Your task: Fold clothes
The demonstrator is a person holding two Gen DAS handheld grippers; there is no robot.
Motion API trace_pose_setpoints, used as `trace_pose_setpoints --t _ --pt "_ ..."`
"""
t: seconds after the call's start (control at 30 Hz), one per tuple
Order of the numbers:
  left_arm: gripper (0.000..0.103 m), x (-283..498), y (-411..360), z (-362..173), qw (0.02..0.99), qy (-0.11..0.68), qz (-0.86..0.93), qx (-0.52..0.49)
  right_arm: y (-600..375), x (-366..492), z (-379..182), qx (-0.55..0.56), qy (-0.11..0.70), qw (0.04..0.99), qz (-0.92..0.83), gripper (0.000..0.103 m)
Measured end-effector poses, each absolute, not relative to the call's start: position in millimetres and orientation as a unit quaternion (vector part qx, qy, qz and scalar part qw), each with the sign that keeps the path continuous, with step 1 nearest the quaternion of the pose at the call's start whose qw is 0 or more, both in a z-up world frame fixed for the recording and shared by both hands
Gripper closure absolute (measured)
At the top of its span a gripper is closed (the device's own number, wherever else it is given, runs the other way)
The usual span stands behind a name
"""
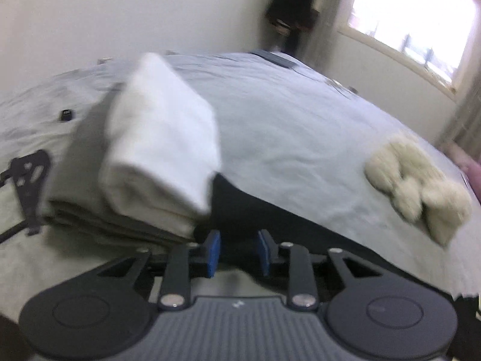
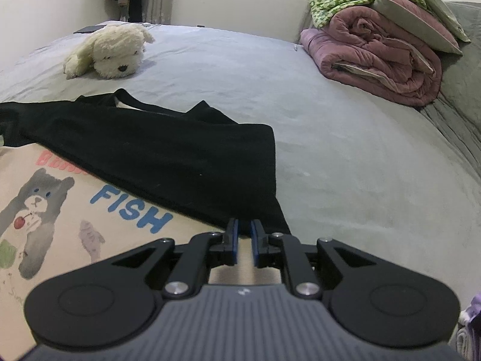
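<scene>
Right wrist: black garment [image 2: 168, 156] lies across cream printed shirt [image 2: 60, 216].

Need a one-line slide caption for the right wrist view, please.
Right tool pinching the black garment's hem over a cream FISH-print shirt on a grey bed.

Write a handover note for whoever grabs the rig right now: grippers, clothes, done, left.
Left hand-held gripper: open, empty, near the folded white garment on the bed.
Right hand-held gripper: jaws nearly shut at the black garment edge; grip unclear.
Cream FISH shirt lies flat, black garment partly over it.
Done: white garment folded.
Left: black garment and FISH shirt.
</scene>
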State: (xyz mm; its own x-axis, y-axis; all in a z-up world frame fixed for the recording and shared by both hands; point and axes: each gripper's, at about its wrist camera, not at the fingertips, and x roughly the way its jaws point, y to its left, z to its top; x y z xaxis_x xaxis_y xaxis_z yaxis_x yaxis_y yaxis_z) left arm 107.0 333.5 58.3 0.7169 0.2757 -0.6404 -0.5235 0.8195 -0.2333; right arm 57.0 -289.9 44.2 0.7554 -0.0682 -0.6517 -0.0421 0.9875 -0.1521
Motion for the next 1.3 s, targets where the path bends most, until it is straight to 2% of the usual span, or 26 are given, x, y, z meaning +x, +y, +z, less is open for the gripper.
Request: trace_pose_setpoints --t 0.1,0.3,0.43,0.47,0.5,0.53,0.57,1.0,1.3 --pt "0.068 106 338 49 0.898 0.312 0.226 -0.214 -287 56 43 -0.082 0.350 0.933 -0.004 0.088" --pt "0.064 130 326 23 0.894 0.336 0.215 -0.203 -280 53 44 -0.101 0.346 0.933 -0.001 0.088" --pt "0.067 140 325 15 0.896 0.325 0.227 -0.200 -282 52 47 -0.100 0.340 0.935 -0.002 0.088" --pt "0.076 141 324 15 0.898 0.323 0.227 -0.195 -283 52 48 -0.098 0.340 0.935 -0.002 0.088" --pt "0.090 142 322 15 0.901 0.320 0.224 -0.188 -283 52 48 -0.097 0.340 0.935 -0.002 0.088" --pt "0.096 143 321 17 0.905 0.318 0.217 -0.181 -284 52 49 -0.096 0.340 0.936 -0.002 0.088" --pt "0.096 144 319 20 0.909 0.314 0.212 -0.173 -284 52 49 -0.096 0.340 0.936 -0.002 0.088" --pt "0.097 138 290 124 0.962 0.178 0.161 -0.133 -284 49 54 -0.088 0.332 0.939 0.003 0.088" --pt "0.097 158 168 203 0.992 0.101 0.015 -0.080 -295 46 67 -0.043 0.322 0.946 0.004 0.088"
